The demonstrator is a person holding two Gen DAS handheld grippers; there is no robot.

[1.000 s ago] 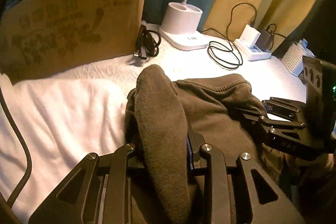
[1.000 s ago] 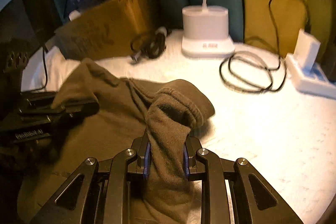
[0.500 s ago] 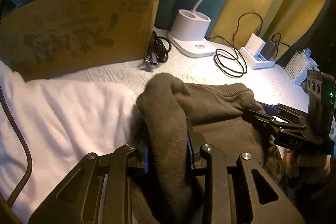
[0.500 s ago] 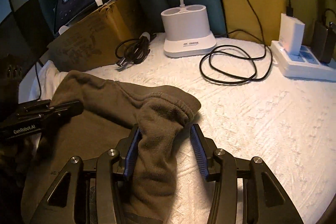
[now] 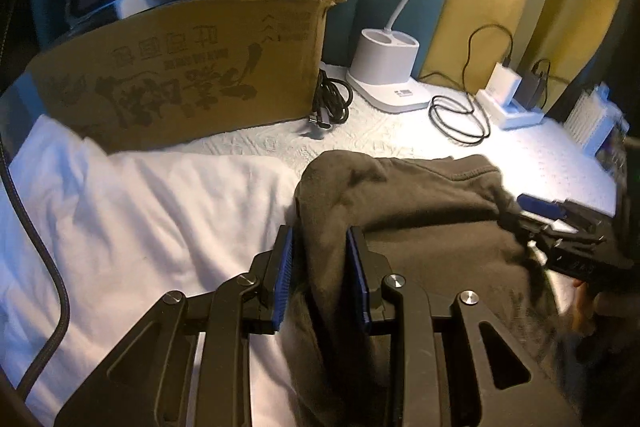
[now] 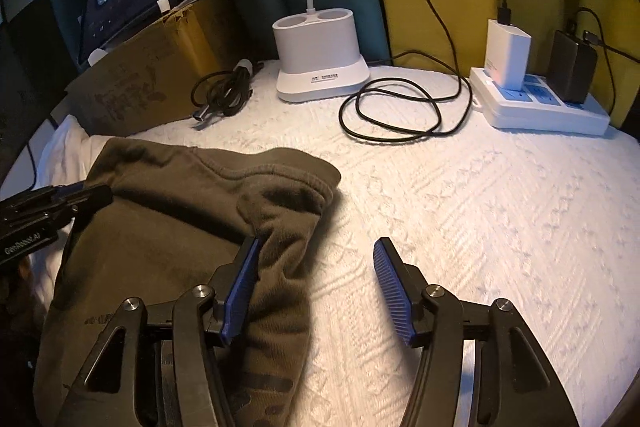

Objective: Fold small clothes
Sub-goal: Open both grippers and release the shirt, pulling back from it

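Brown garment: lies on white bedcover, beside white cloth. Left gripper: clamped on a raised fold. Right gripper: jaws opening, pads off the fabric.

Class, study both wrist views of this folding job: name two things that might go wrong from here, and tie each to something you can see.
1. The left tongs grip a bunched fold of the brown garment, while the right tongs are opening off its edge. Held on one side only, the fold may skew or fall open.

2. The looped black cable lies just beyond the garment; a forward sweep might snag it.
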